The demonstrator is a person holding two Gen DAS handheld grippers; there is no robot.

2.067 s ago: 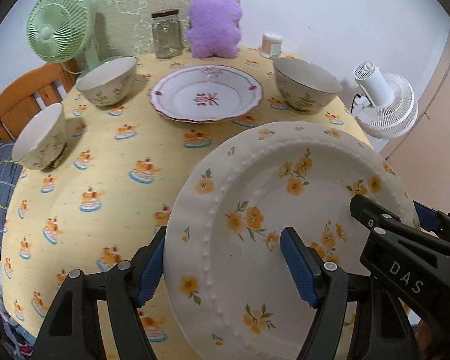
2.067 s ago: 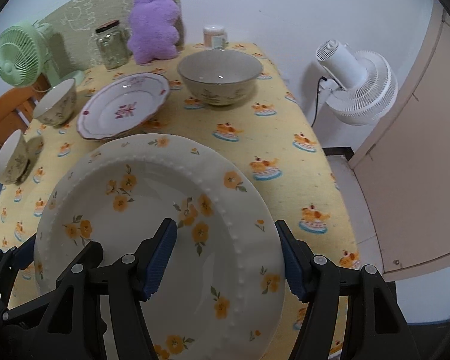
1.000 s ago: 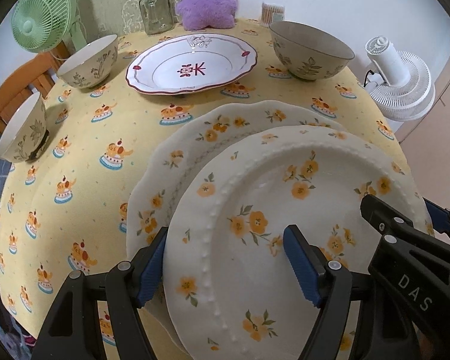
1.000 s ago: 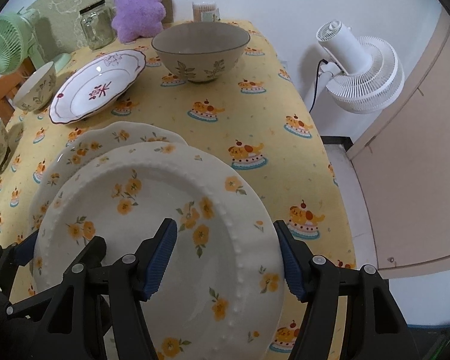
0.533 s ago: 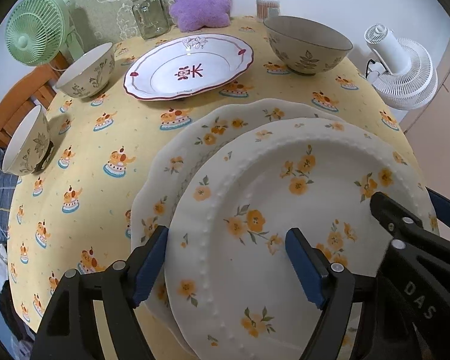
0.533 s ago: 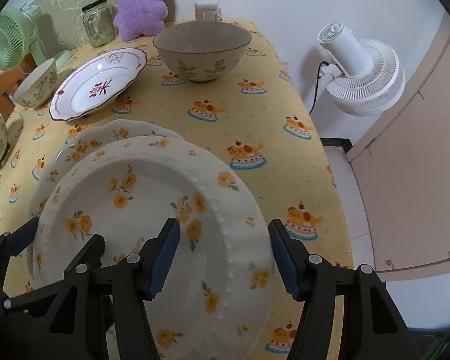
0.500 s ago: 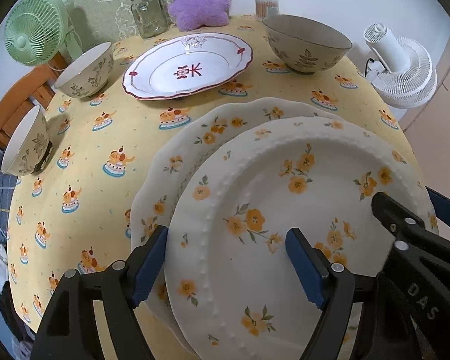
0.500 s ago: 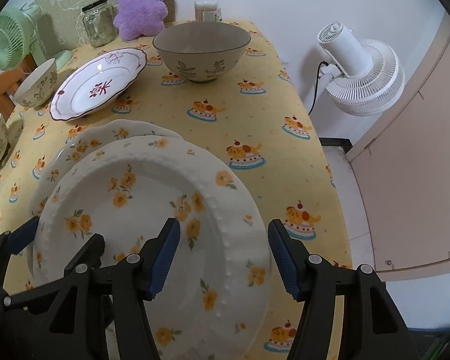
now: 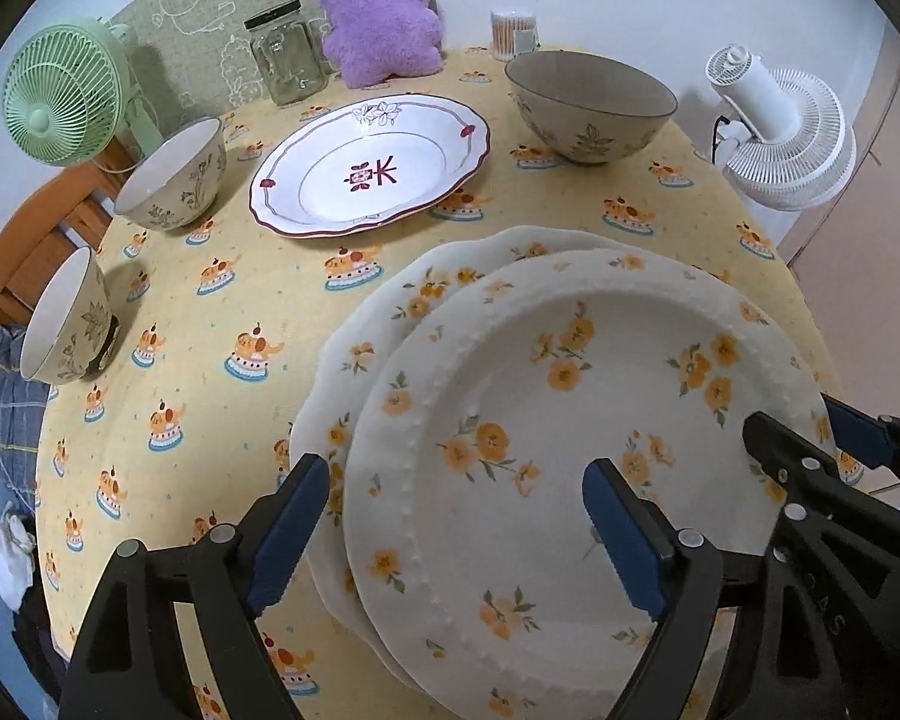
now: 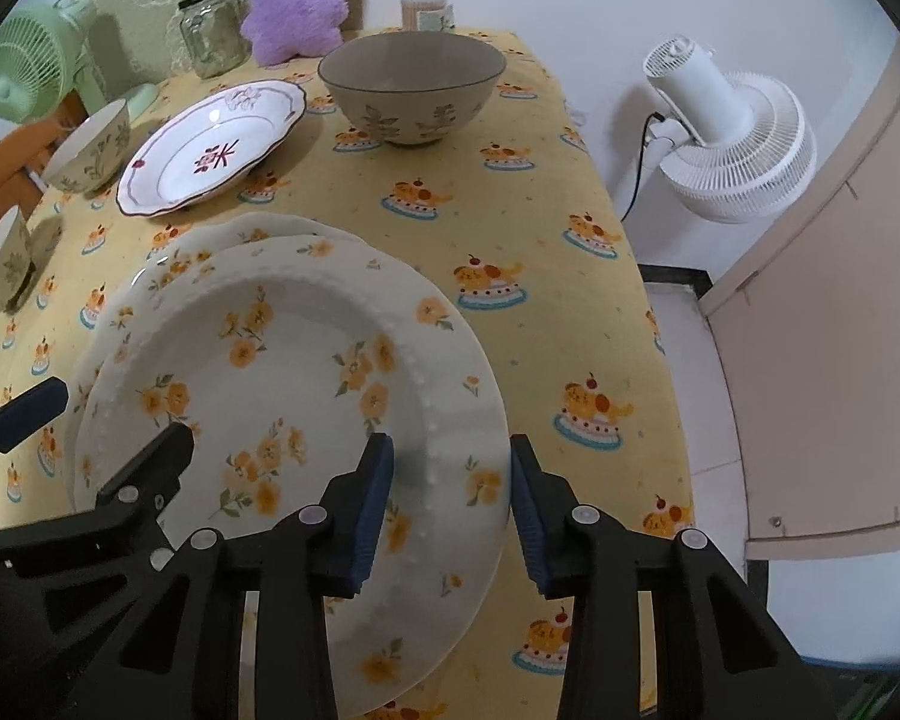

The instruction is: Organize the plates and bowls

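A beaded plate with orange flowers [image 9: 570, 420] [image 10: 306, 396] rests on a second, scalloped flowered plate [image 9: 390, 312] [image 10: 210, 246] at the table's near edge. My left gripper [image 9: 456, 534] straddles the top plate's left rim, jaws wide apart. My right gripper [image 10: 450, 504] straddles its right rim, jaws narrower but still apart from the rim. A white plate with red trim [image 9: 369, 165] [image 10: 210, 147] lies farther back. A large bowl [image 9: 591, 105] [image 10: 411, 87] stands at the back right. Two small bowls [image 9: 171, 174] [image 9: 66, 318] stand at the left.
The yellow tablecloth [image 9: 210, 312] covers the table. At the back stand a green fan [image 9: 60, 96], a glass jar [image 9: 285, 60], a purple plush [image 9: 381, 12] and a swab cup [image 9: 513, 33]. A white fan [image 10: 732, 138] stands on the floor at the right.
The beaded plate came down onto the scalloped plate. My right gripper's jaws have narrowed and shifted to the plate's right rim. The left jaws stay wide.
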